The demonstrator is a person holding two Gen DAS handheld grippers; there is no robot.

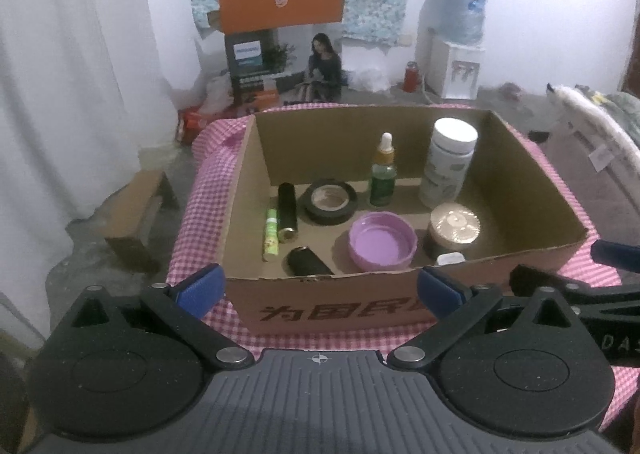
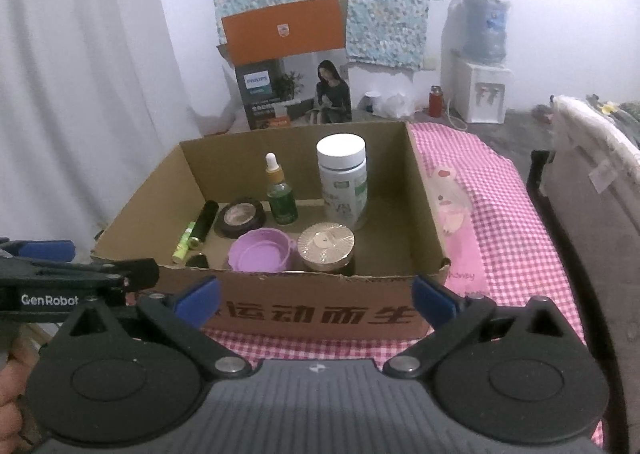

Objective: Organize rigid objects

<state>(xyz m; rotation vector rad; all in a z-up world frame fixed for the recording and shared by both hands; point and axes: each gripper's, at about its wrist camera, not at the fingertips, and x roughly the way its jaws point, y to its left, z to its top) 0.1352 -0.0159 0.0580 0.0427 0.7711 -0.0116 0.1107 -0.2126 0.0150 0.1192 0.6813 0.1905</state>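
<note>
Left wrist view: left gripper (image 1: 318,288) spread wide, nothing between the blue pads, poised just before the near wall of the cardboard box (image 1: 320,306) on the pink checked cloth (image 1: 200,214). Inside the box, along the left wall, a thin green tube (image 1: 271,234) beside a black cylinder (image 1: 287,212); another black cylinder (image 1: 310,262) lying by the near wall; black tape roll (image 1: 330,201) behind them; green dropper bottle (image 1: 383,172) and white-capped jar (image 1: 448,162) upright toward the far wall; purple lid (image 1: 382,241) open side up near the middle; gold-topped jar (image 1: 454,230) toward the near right corner. Right gripper's fingers (image 1: 616,252) showing at the right edge. Right wrist view: right gripper (image 2: 316,296) likewise wide apart and empty, just before the box's near wall (image 2: 320,314). Same contents seen inside: dropper bottle (image 2: 282,194), white-capped jar (image 2: 344,182), tape roll (image 2: 240,217), purple lid (image 2: 260,252) touching the gold-topped jar (image 2: 327,244). Left gripper (image 2: 44,258) at the left edge, over the box's near left corner.
</note>
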